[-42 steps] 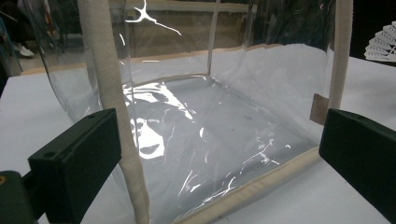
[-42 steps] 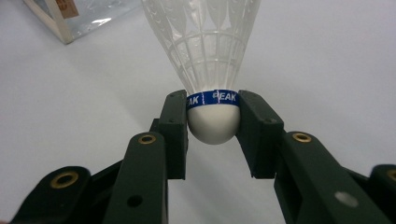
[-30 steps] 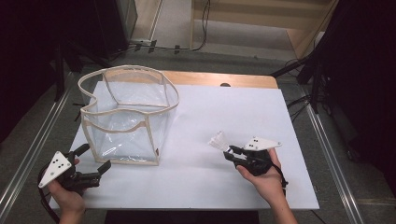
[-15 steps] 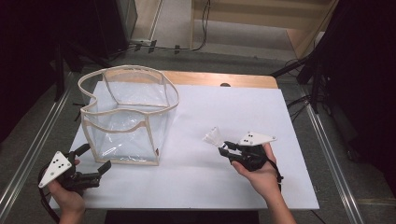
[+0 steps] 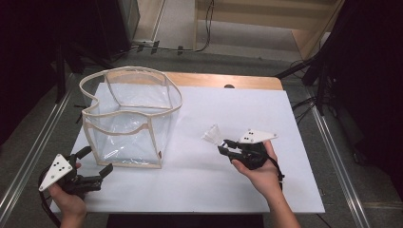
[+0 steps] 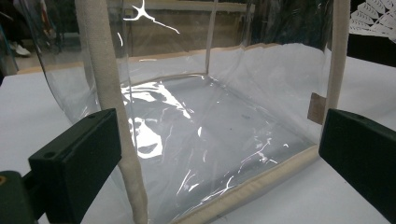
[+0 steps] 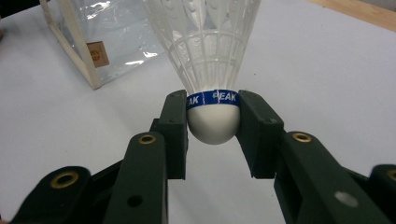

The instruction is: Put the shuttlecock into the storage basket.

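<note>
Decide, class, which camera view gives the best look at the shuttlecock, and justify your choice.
The right gripper view: the shuttlecock looms close, its white cork clamped between the right gripper jaws, with the blue band and white skirt sharp. The high view shows it small and pale above the table. In the left gripper view, a bit of skirt peeks in top right.

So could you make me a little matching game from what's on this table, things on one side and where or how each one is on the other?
Things:
1. shuttlecock
2. clear bag
3. left gripper
4. table

States:
A. open, fingers apart, just short of the bag's near corner
B. white top, wooden strip along the far edge
C. pinched by its white cork base in the right gripper
D. standing upright, mouth open, beige trim along its edges

Pairs: 1-C, 2-D, 3-A, 4-B
</note>
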`<state>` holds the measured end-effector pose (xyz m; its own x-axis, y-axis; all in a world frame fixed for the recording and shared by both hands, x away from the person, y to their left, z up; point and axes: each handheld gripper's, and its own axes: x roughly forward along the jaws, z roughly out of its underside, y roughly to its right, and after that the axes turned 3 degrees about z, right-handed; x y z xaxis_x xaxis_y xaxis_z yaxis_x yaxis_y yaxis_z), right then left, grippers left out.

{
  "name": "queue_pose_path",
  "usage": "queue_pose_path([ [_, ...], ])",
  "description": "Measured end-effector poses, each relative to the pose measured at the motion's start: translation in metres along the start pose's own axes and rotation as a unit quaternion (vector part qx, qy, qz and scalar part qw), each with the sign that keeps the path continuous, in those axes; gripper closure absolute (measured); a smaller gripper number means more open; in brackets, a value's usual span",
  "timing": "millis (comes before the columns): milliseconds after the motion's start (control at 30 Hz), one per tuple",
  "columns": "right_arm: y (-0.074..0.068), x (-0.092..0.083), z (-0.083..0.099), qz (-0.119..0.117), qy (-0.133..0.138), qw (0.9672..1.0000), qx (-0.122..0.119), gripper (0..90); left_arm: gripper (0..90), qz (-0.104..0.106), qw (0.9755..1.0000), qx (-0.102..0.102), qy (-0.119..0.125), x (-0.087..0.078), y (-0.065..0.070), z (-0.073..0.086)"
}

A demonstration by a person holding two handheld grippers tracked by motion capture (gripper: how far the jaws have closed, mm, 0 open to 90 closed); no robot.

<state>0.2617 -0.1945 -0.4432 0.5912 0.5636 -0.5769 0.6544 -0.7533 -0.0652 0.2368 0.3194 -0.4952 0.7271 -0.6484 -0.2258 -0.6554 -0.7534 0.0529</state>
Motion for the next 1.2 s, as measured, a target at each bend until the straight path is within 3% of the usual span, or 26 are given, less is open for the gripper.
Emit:
queue_pose_path([
  [1200,-0.006,0.008,-0.044,-0.008,0.021,0.9997,-0.014,63.1,0.0,0.0,1.0,-0.001,0.001,0.0,-0.001,0.0],
])
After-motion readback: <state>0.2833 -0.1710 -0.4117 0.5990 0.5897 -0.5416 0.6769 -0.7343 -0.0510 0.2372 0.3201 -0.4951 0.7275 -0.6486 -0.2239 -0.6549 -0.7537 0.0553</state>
